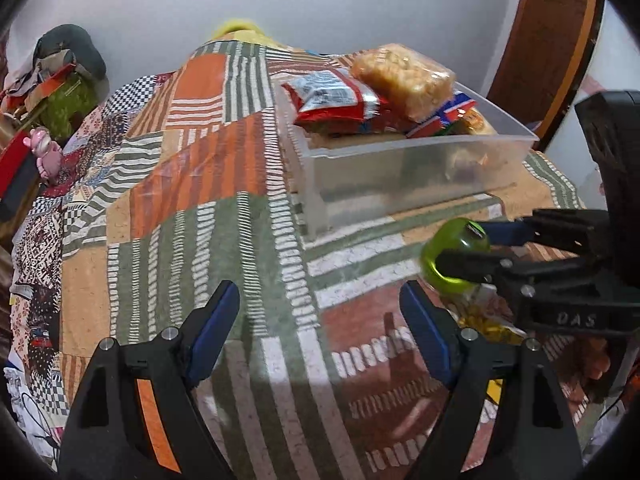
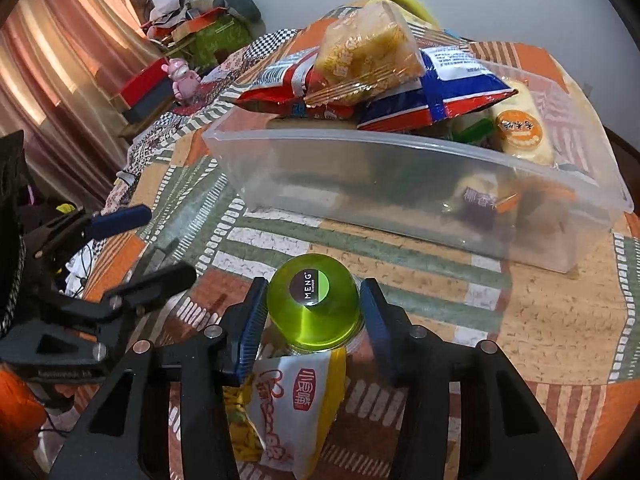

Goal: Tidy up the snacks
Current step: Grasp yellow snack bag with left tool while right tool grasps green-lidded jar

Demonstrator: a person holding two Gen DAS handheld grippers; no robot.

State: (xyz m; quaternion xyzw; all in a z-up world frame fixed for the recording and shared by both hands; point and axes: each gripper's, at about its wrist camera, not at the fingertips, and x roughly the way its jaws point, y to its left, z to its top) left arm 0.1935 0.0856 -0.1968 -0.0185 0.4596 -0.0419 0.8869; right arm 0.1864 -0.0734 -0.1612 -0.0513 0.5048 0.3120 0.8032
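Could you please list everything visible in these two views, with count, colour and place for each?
Storage bin: one, clear plastic, on the cloth ahead of both claws.
Red snack bag: one, red and silver, heaped at the bin's left end.
Puffed snack pack: one, golden in clear wrap, on top of the heap.
Blue snack bag: one, blue, white and red, in the bin.
Round pastry: one, pale with orange label, at the bin's right end.
Jelly cup: one, green, between the right claw's pads.
Yellow packet: one, yellow and white, under that claw.
Patchwork cloth: one, orange, green, white, covering the surface.
Pink figurine: one, far left.
Left claw: black, blue pads, open, empty.
Right claw: black, blue pads, around the cup.
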